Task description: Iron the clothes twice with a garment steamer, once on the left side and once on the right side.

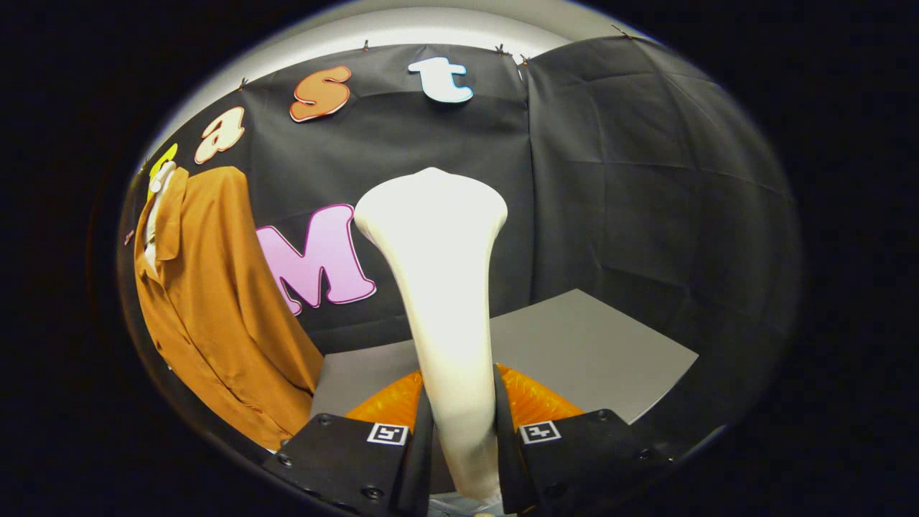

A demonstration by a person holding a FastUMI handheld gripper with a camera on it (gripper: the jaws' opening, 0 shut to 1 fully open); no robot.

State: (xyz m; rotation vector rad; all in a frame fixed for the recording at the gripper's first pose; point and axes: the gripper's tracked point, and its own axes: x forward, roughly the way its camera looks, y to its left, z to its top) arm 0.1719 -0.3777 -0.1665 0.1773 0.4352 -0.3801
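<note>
1. Far left: brown shirt [215, 309] hanging on a pale hanger [159, 188] against the black booth wall [632, 187]; collar up top, button placket running down its front, hem dropping below the level of the table; fabric hangs in loose folds, no part of it touched by anything.
2. Centre: garment steamer [438, 287], a white body with a narrow handle widening to a flared head; it stands upright between the fingers, head well clear of the shirt and off to its right; the head appears to face the wall rather than the garment, though its face cannot be seen from here.
3. Lower centre: tongs [462, 431] clenched on the steamer's handle, one finger pressing each side; grip looks firm and square.
4. Right of centre, beyond the fingers: grey table [617, 345], running back to the wall; nothing on the bare stretch in sight.
5. Progress, as judged: steamer is picked up and carried, so the pick-up is done; neither pass shows as made, since the head is apart from the cloth; left-side pass and right-side pass both appear to remain; next move would be swinging the head leftward to meet the shirt front.
</note>
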